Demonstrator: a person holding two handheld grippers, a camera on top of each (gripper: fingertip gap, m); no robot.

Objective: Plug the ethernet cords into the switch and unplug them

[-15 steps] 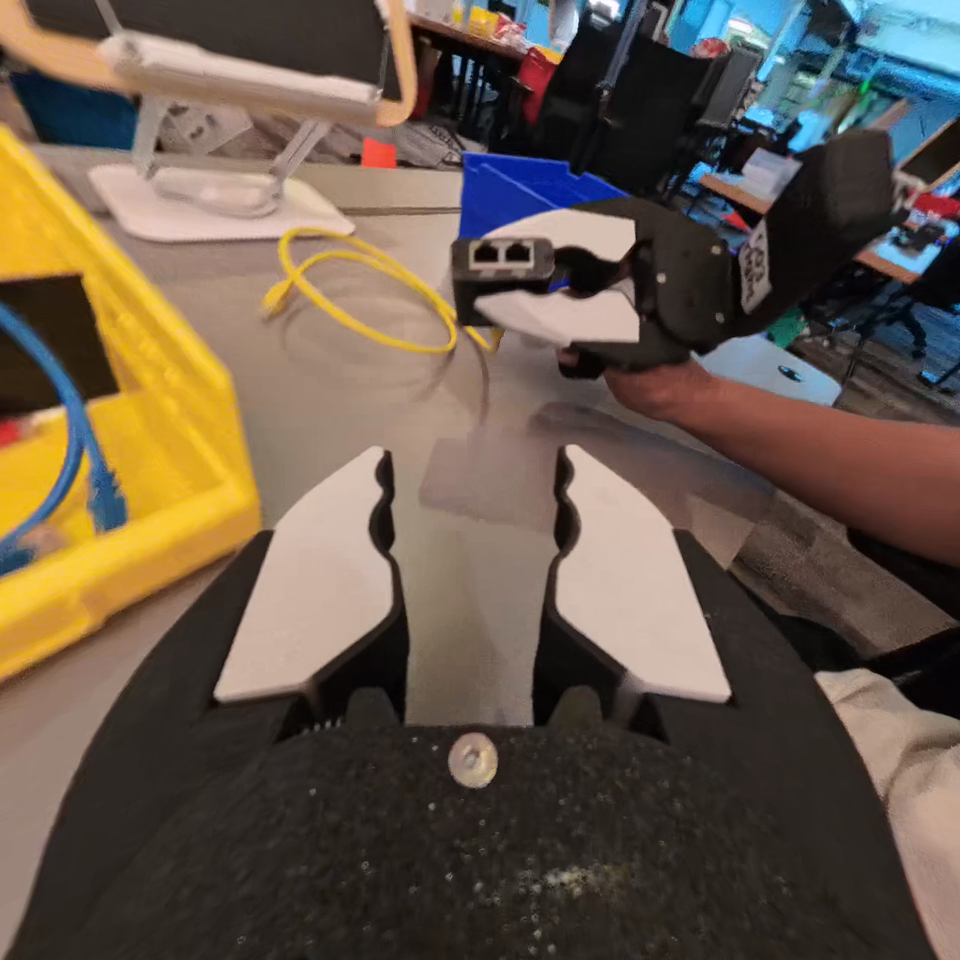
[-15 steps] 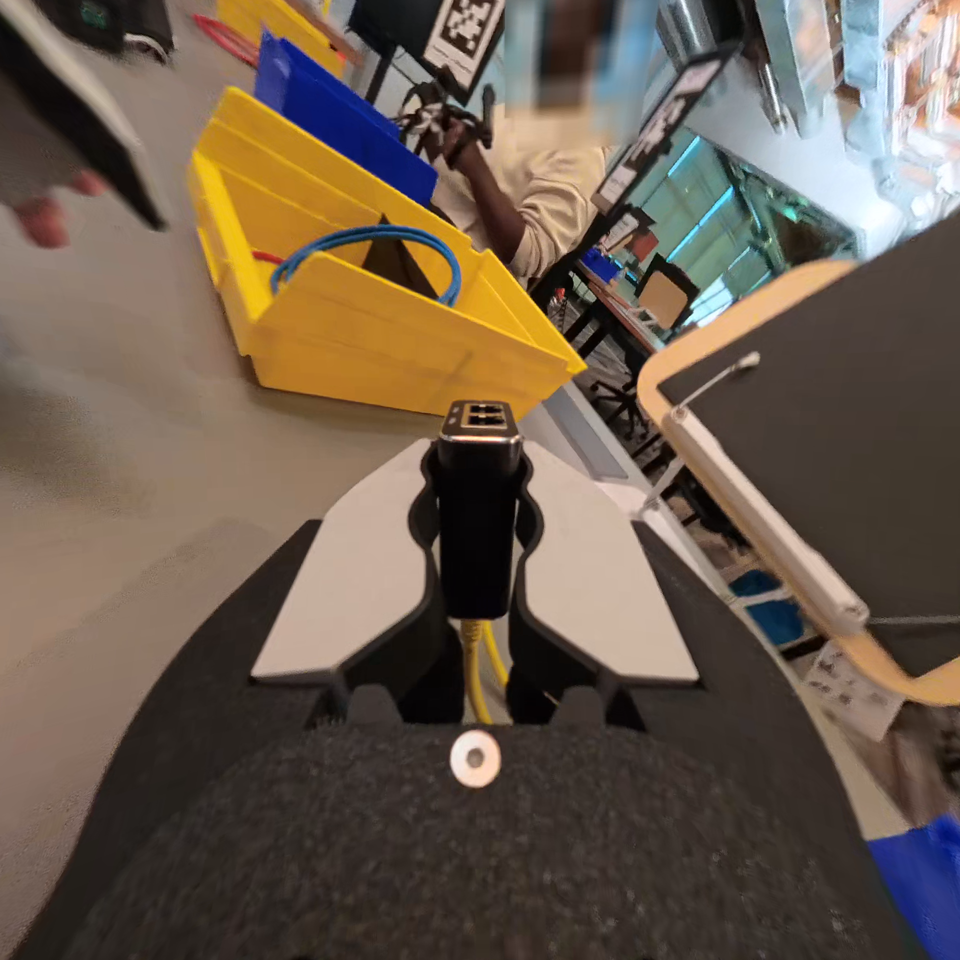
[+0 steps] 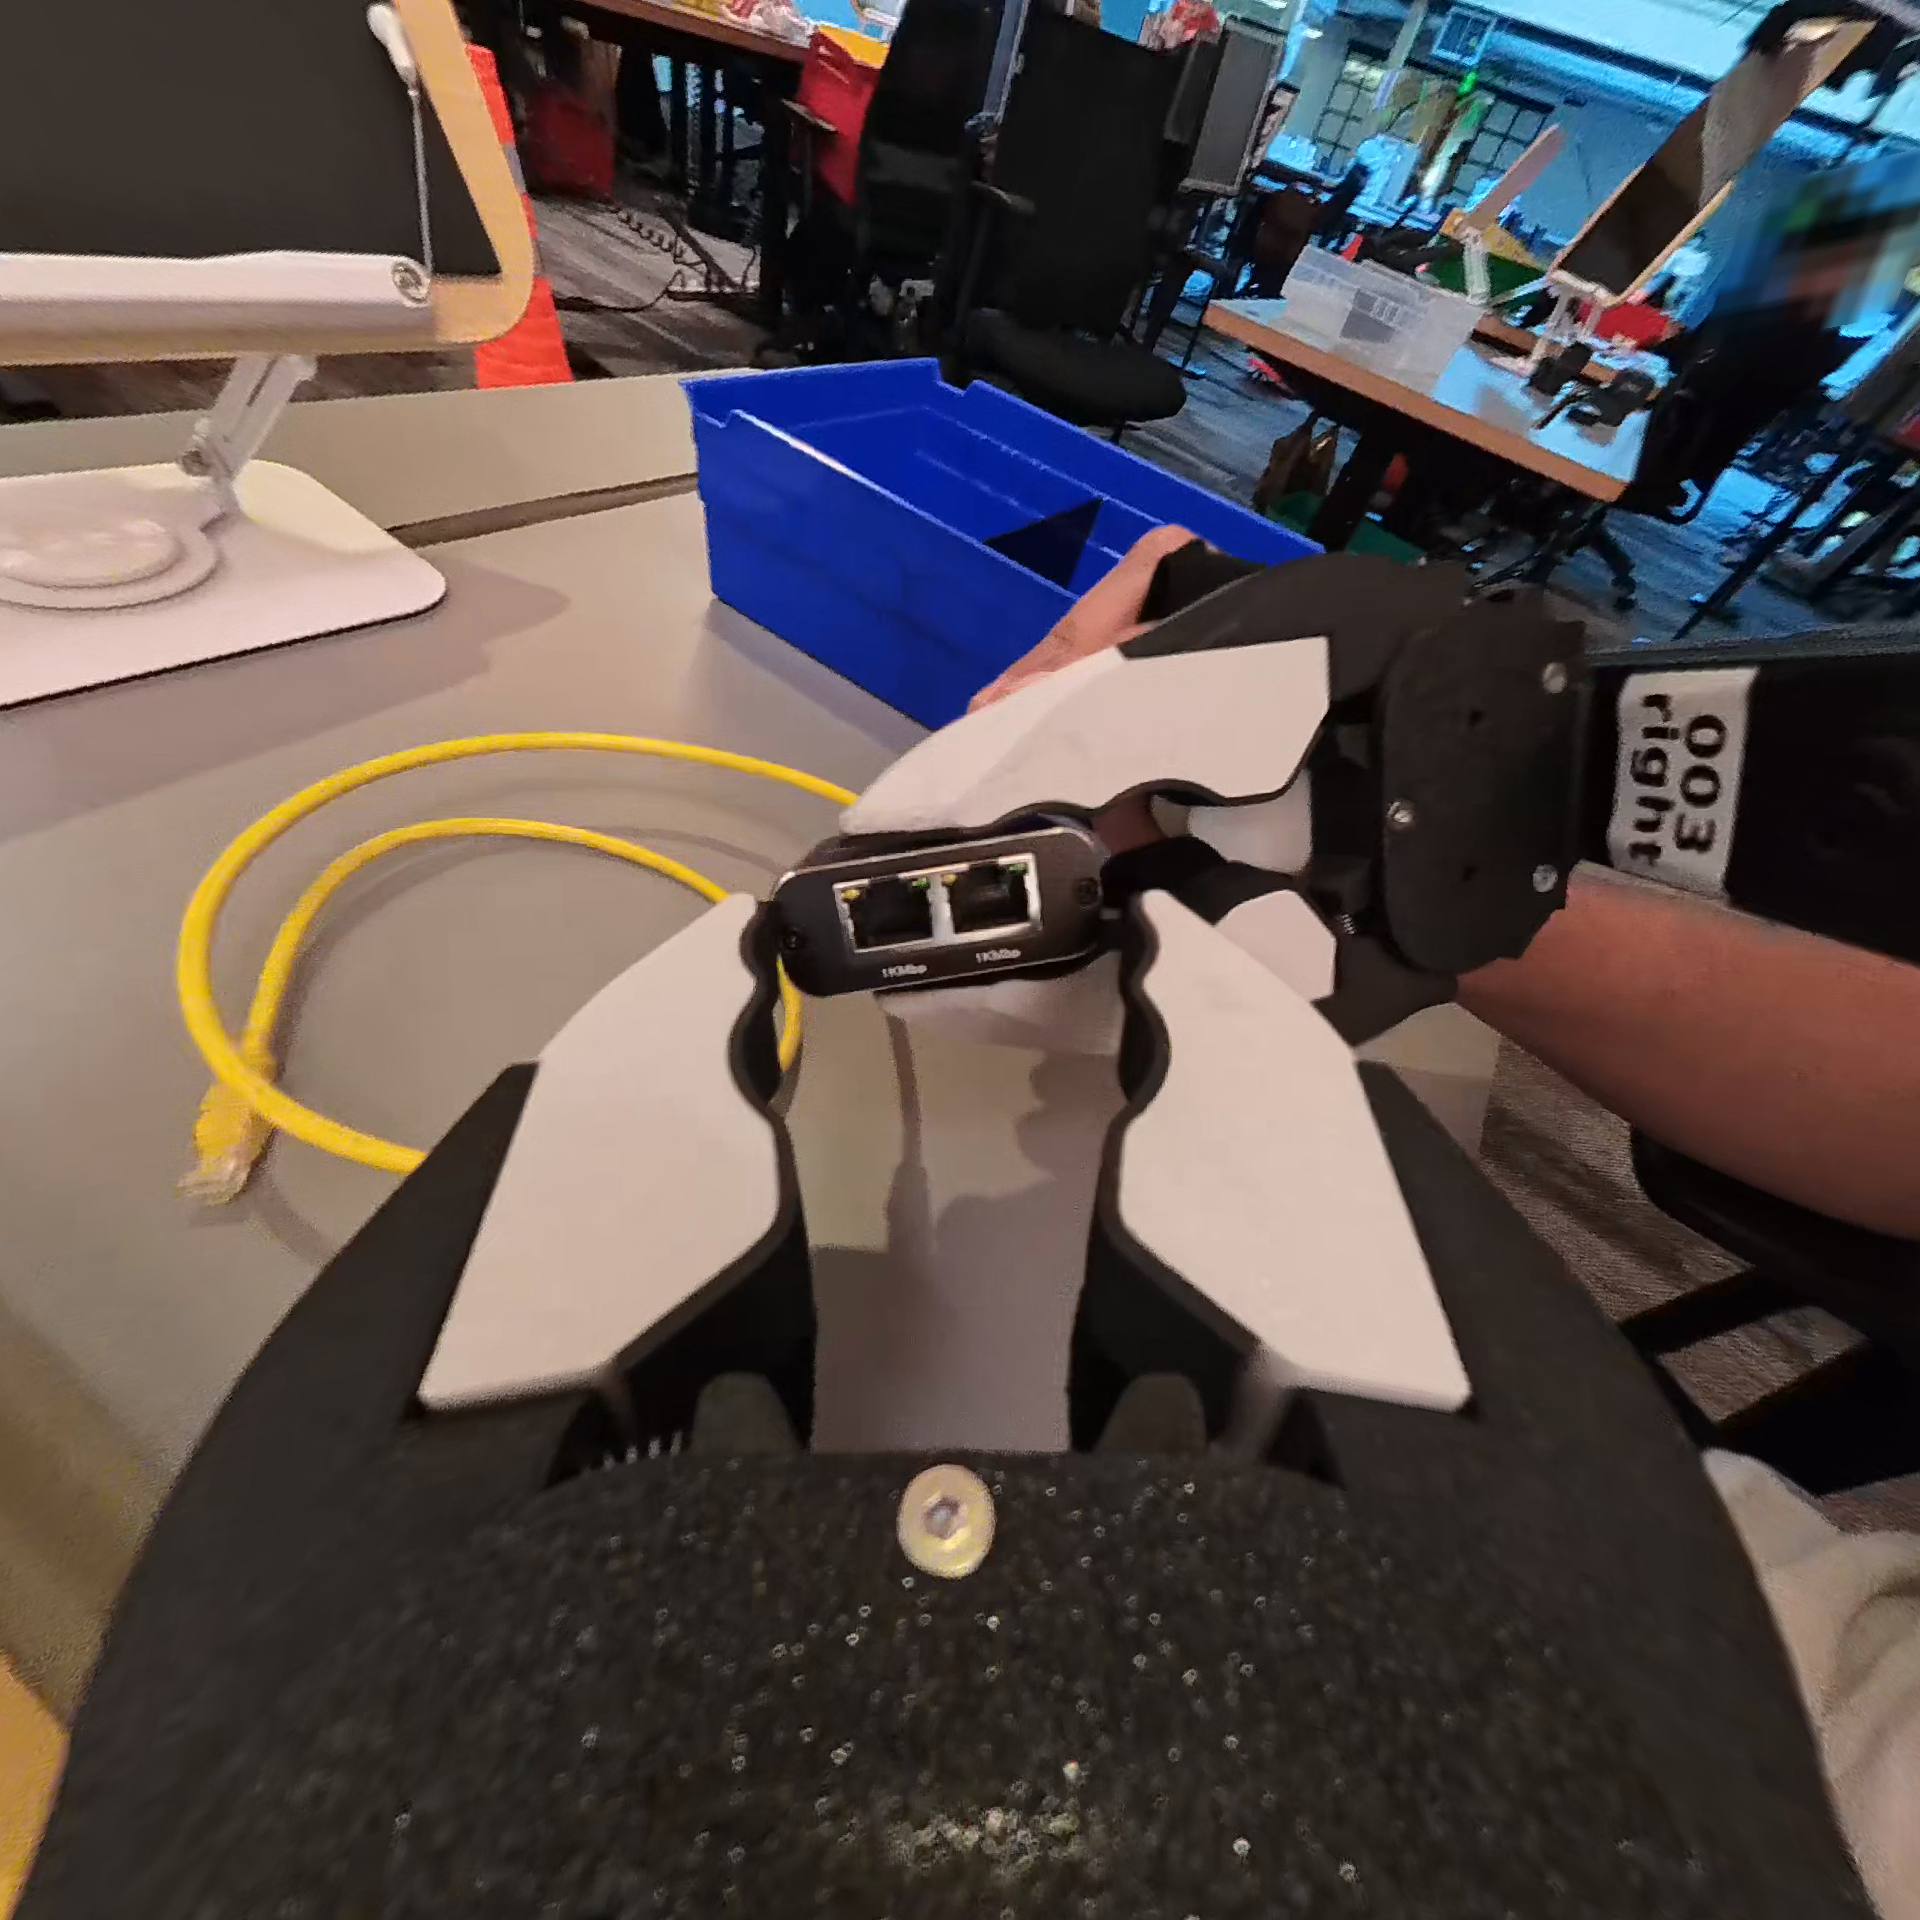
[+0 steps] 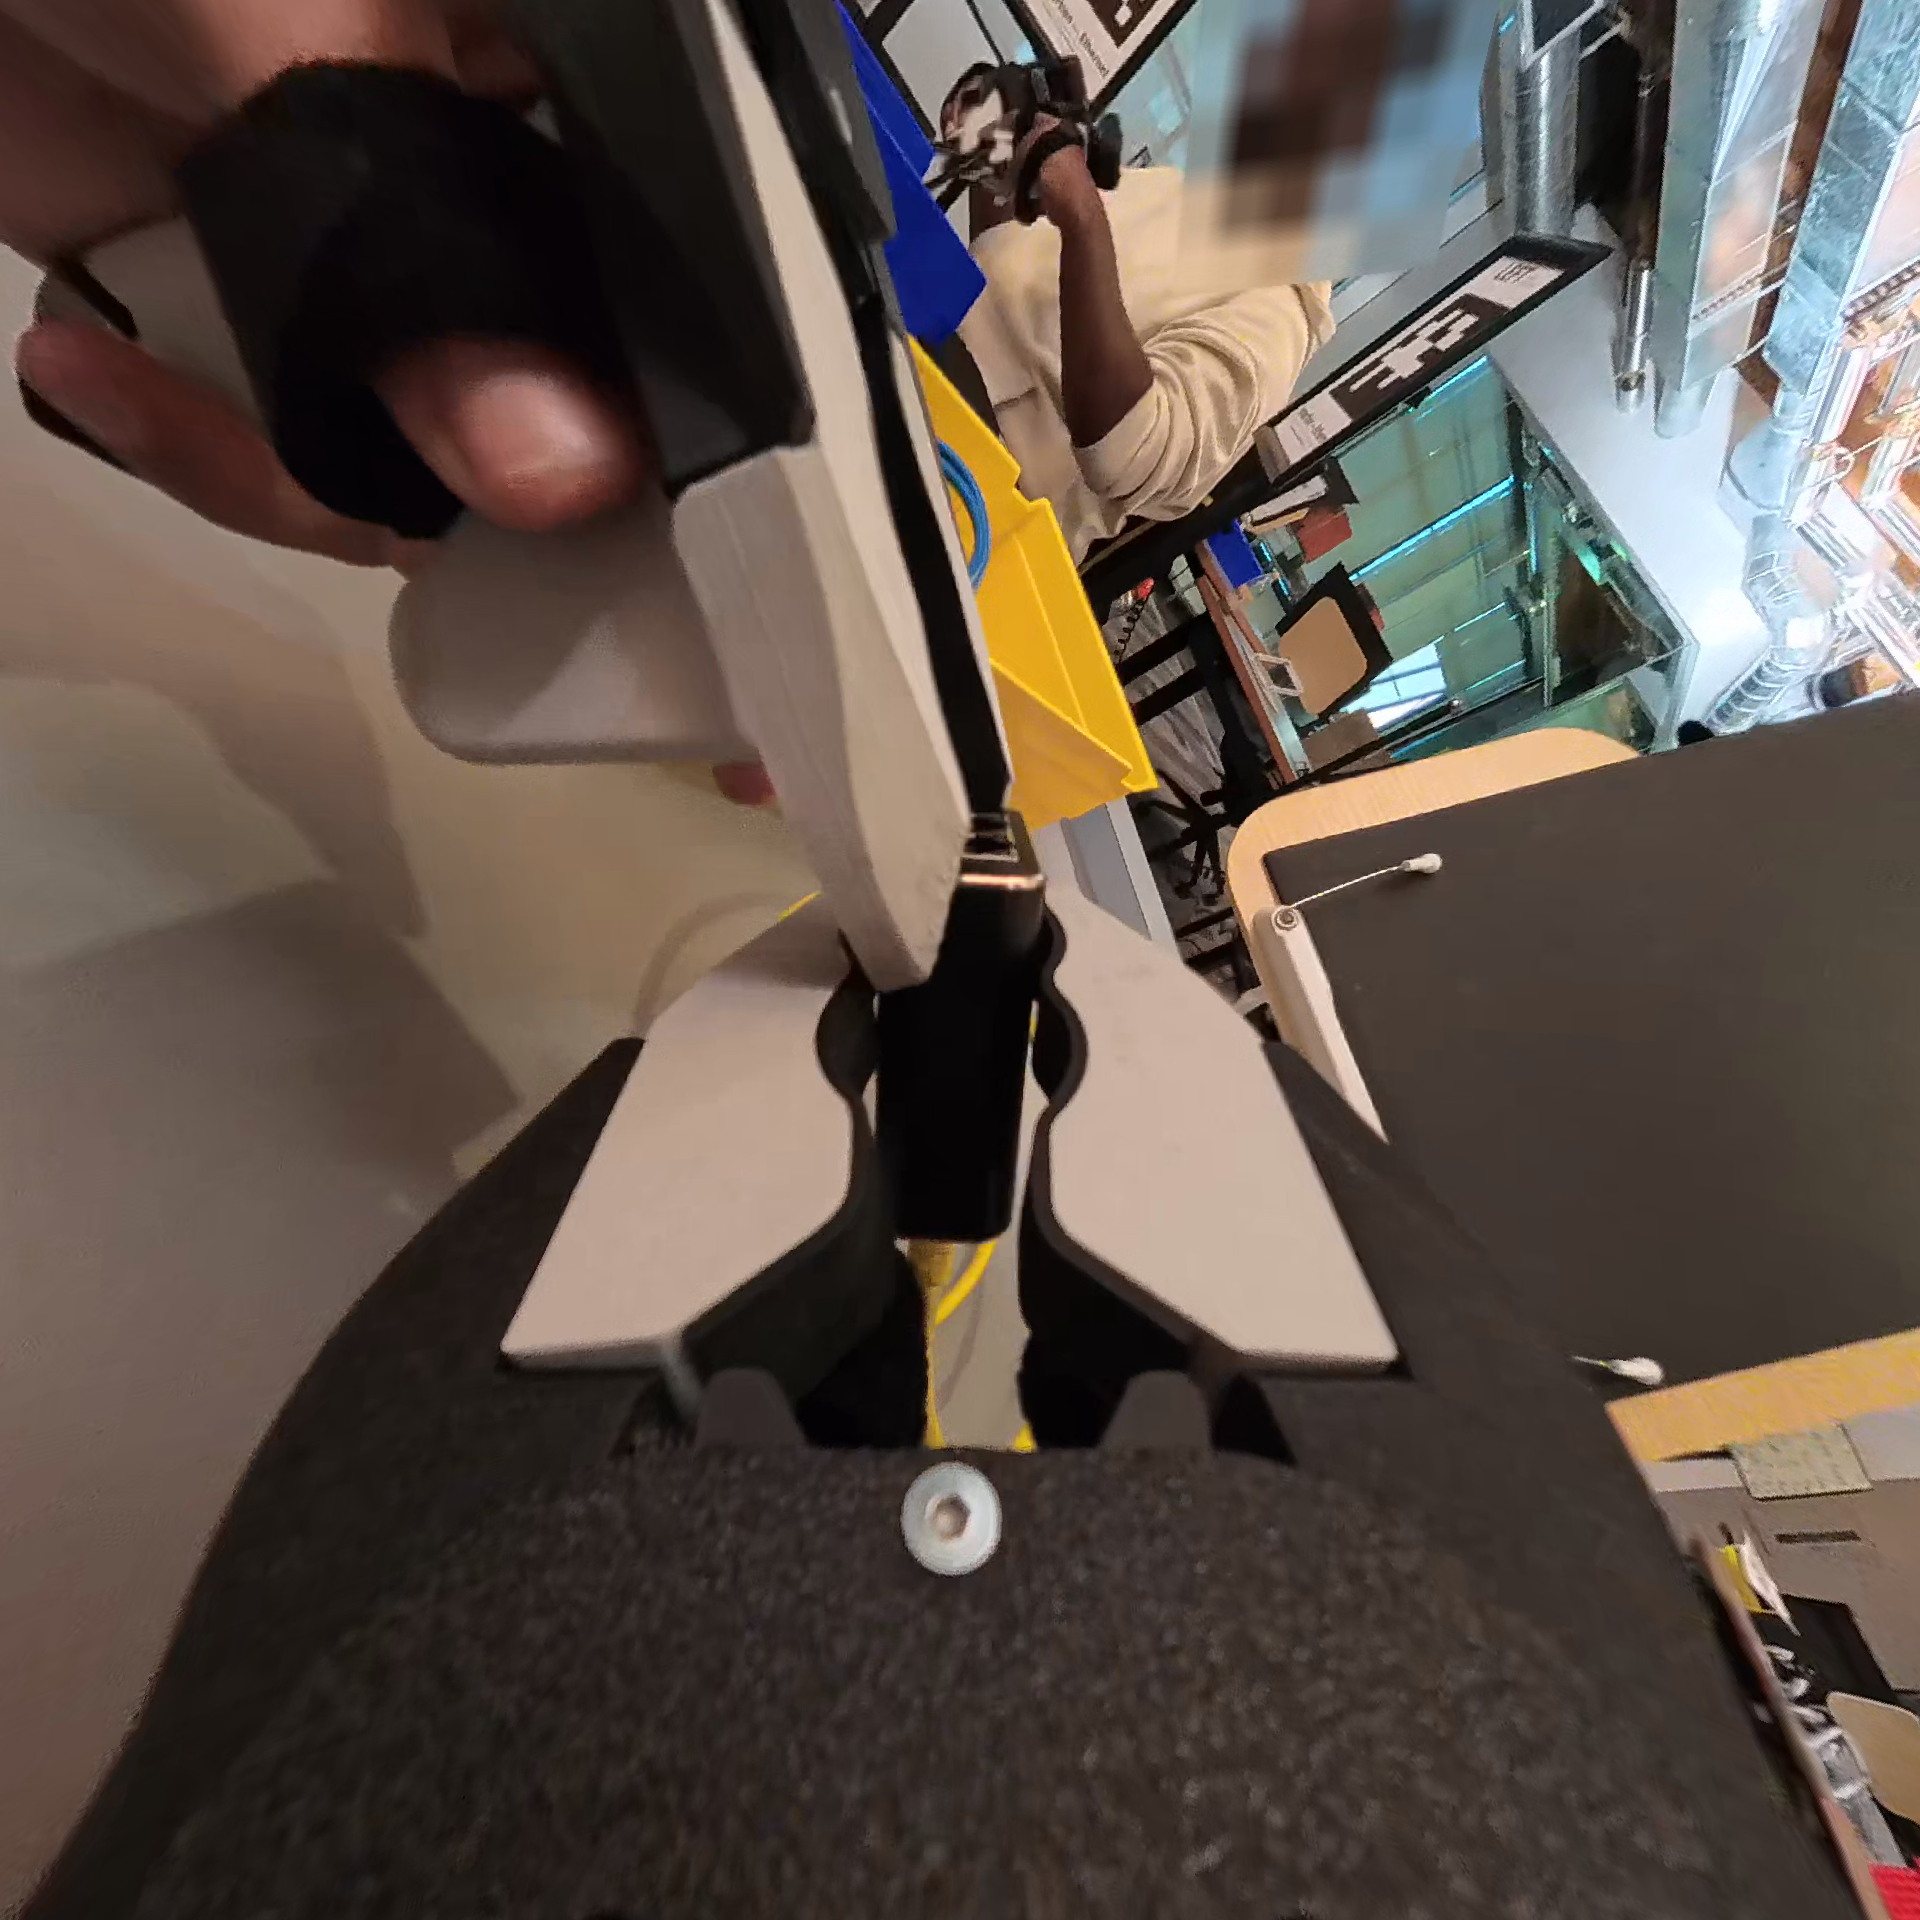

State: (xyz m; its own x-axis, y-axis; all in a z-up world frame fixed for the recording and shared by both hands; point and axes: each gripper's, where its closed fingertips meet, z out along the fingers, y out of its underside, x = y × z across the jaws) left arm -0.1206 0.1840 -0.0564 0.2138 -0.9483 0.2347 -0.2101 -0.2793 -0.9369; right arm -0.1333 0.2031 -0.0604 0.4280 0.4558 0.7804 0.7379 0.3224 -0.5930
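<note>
The right tool (image 4: 951,1023) was clamped on a small black box-shaped switch with a metal-trimmed face (image 3: 935,912), holding it above the grey surface (image 3: 582,665). In the left wrist view the switch's two side-by-side ports faced the camera, both unoccupied. The left tool (image 3: 940,940) had its white fingers (image 3: 644,1091) spread apart, one tip at each end of the switch's face; whether they touched it could not be told. In the right wrist view one white finger of the left tool (image 4: 831,623) lay against the switch's far end, with a person's hand (image 4: 312,343) gripping that tool's handle.

A thin yellow ethernet cord (image 3: 343,862) lay looped on the surface to the left of the switch, its free plug (image 3: 223,1143) resting on the surface, well apart from the ports. In the right wrist view a yellow plug sat in the rear of the switch (image 4: 956,1101), between the right tool's fingers.

A blue plastic bin (image 3: 862,520) stood behind the switch, and a yellow plastic bin (image 4: 1049,665) holding a blue cable showed in the right wrist view.
</note>
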